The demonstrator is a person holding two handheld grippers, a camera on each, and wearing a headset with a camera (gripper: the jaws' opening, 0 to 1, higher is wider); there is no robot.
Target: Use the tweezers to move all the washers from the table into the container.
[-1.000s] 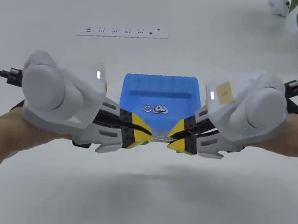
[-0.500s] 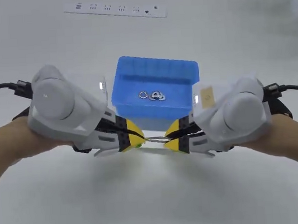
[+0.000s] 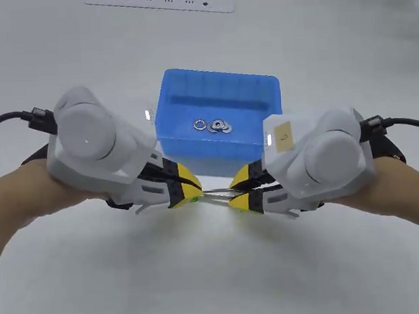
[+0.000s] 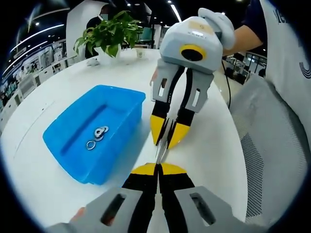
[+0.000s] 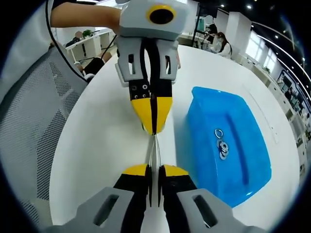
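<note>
A blue container (image 3: 219,78) stands on the white table with three washers (image 3: 213,124) lying together inside it. Just in front of its near wall, my left gripper (image 3: 190,191) and right gripper (image 3: 239,190) meet tip to tip. The thin metal tweezers (image 3: 215,192) bridge the short gap between them, and each gripper is shut on one end. From the left gripper (image 4: 158,169), the tweezers (image 4: 162,150) run into the right gripper's jaws, with the container (image 4: 116,145) and washers (image 4: 97,136) to the left. Beyond the right gripper (image 5: 155,171) are the tweezers (image 5: 154,150), the container (image 5: 243,165) and the washers (image 5: 222,145).
A white power strip (image 3: 159,1) lies at the table's far edge. A potted plant (image 4: 109,31) stands at the back of the table. A grey mesh chair (image 4: 272,160) sits beside the table's near edge. Bare white tabletop (image 3: 215,269) surrounds the grippers.
The head view has tilted, so the whole picture shifted. Both grippers stay tip to tip on the tweezers and now sit a little in front of the container instead of overlapping its front wall.
</note>
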